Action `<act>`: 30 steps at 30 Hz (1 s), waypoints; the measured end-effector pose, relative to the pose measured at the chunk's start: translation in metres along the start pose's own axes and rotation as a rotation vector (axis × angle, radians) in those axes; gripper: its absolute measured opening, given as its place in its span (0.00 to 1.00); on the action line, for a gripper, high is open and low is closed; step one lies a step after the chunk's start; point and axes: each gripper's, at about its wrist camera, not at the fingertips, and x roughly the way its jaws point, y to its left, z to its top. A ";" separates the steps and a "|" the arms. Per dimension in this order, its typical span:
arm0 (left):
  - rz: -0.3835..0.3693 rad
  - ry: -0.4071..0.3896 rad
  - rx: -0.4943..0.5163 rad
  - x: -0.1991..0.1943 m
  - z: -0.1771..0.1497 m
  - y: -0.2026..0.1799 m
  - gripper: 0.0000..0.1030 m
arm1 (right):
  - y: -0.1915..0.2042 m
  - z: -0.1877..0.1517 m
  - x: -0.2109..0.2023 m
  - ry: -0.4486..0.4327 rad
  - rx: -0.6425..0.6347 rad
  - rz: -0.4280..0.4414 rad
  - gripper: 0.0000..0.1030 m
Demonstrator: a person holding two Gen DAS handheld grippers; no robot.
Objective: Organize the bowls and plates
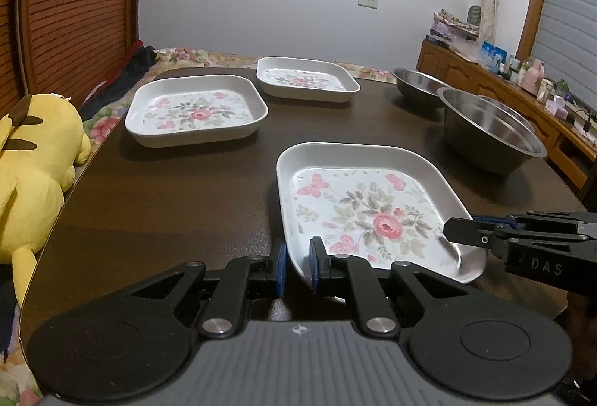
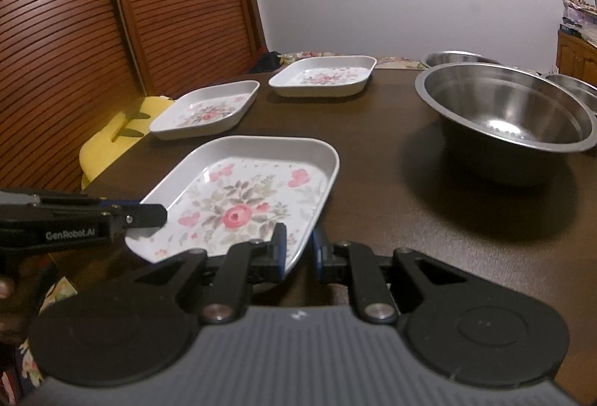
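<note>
A square white plate with a rose print [image 1: 373,212] [image 2: 242,204] lies nearest on the dark table [image 1: 186,201]. My left gripper [image 1: 298,266] is shut on its near left rim, one blue pad inside and one outside. My right gripper [image 2: 298,251] is shut on the near right rim in the same way. Each gripper shows side-on in the other's view: the right gripper [image 1: 459,236], the left gripper [image 2: 156,216]. Two more floral plates [image 1: 196,111] [image 1: 304,79] sit farther back on the left. Steel bowls [image 1: 492,130] [image 1: 418,81] stand on the right.
A yellow plush toy [image 1: 33,160] leans against the table's left edge. Behind it is a slatted wooden door [image 2: 74,33]. A wooden sideboard [image 1: 485,78] with small items runs along the right wall. A third steel bowl [image 2: 574,89] sits at the far right.
</note>
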 end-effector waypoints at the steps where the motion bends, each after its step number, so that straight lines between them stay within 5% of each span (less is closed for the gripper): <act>1: 0.000 0.000 -0.001 0.000 0.000 0.000 0.13 | 0.000 0.000 0.000 -0.001 0.000 0.000 0.16; 12: 0.009 -0.005 -0.022 0.003 0.001 0.003 0.17 | -0.002 0.000 0.000 -0.008 0.001 -0.002 0.17; 16: 0.023 -0.020 -0.037 -0.001 0.005 0.008 0.19 | -0.006 0.004 -0.005 -0.036 0.009 -0.020 0.34; 30: 0.075 -0.094 -0.003 -0.011 0.044 0.028 0.30 | -0.012 0.055 -0.012 -0.107 -0.024 0.041 0.34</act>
